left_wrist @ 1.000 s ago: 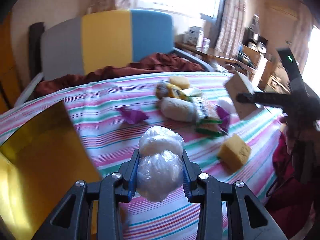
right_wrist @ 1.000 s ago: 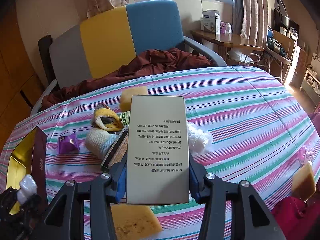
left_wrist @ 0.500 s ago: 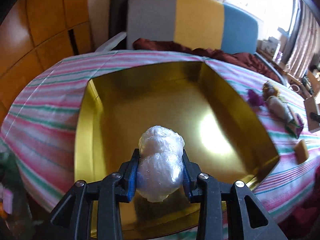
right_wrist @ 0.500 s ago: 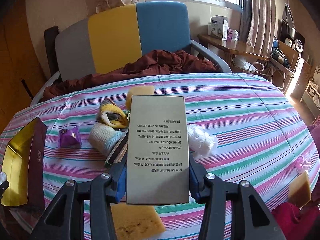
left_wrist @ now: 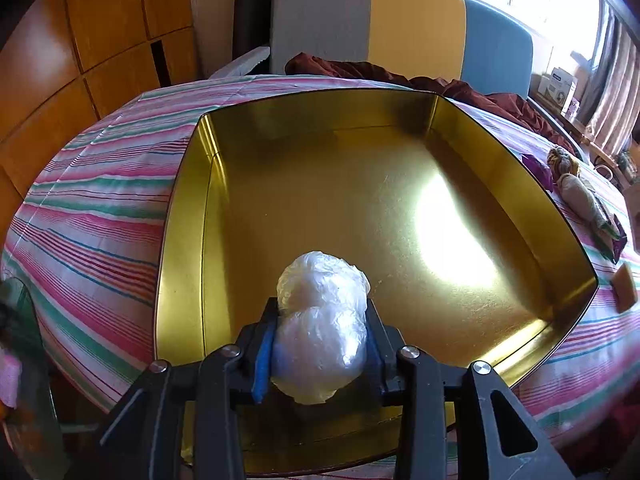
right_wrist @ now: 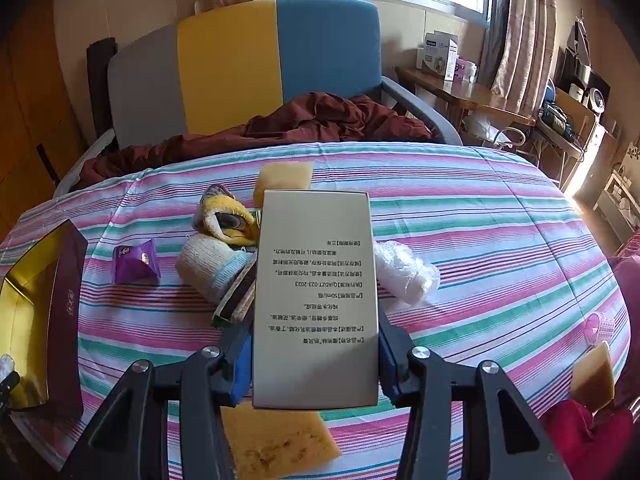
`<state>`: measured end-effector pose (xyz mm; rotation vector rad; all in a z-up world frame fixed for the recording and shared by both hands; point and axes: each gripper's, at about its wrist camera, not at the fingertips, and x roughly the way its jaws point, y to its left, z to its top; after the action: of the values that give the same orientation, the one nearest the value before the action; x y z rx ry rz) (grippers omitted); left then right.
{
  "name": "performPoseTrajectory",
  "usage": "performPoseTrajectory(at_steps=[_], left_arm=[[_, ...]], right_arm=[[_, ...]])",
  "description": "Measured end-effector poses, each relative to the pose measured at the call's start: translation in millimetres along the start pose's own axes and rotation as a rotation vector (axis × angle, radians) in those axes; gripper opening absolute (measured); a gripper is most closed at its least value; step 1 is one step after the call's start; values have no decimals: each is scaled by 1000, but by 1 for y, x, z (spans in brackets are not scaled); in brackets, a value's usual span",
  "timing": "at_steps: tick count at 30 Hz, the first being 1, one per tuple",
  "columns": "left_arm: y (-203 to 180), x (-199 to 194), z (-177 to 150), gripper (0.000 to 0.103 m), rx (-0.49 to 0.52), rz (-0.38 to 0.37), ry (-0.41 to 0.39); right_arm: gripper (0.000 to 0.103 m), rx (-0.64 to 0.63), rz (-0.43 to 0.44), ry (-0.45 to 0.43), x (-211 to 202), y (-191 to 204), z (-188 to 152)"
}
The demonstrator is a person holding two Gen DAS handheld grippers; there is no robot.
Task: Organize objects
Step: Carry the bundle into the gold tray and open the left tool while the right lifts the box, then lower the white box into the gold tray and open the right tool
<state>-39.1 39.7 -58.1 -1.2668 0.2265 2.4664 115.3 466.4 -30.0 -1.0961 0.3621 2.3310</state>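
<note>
My left gripper (left_wrist: 320,340) is shut on a crumpled clear plastic bag (left_wrist: 322,320) and holds it over the near part of a large gold tin box (left_wrist: 188,208), whose floor is bare. My right gripper (right_wrist: 316,356) is shut on a beige printed carton (right_wrist: 316,296), held upright above the striped tablecloth. The gold box also shows at the left edge of the right wrist view (right_wrist: 24,300), with its maroon outer wall.
On the cloth lie a purple packet (right_wrist: 136,262), a rolled white sock (right_wrist: 210,270), a yellow bundle (right_wrist: 226,218), another plastic bag (right_wrist: 404,268), yellow sponges (right_wrist: 284,176) (right_wrist: 276,436) (right_wrist: 594,372) and a pink roller (right_wrist: 600,326). A colourful chair (right_wrist: 240,64) with maroon cloth stands behind.
My left gripper swung left from the pile of objects to over the gold box, still holding the plastic bag, and has moved a little further in. The right gripper stayed nearly still.
</note>
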Motion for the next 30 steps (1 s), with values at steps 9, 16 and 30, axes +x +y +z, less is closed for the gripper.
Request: performPoseTrajectory(at_steps=[9, 16, 30], left_arm=[[-1, -5, 1, 45, -18, -22, -22], [3, -32, -1, 63, -44, -44, -92], [69, -82, 0, 72, -201, 20, -230]], right_arm=[[50, -2, -18, 11, 3, 3, -1], [50, -1, -49, 21, 6, 1, -2], [50, -248, 342, 63, -20, 187, 23]])
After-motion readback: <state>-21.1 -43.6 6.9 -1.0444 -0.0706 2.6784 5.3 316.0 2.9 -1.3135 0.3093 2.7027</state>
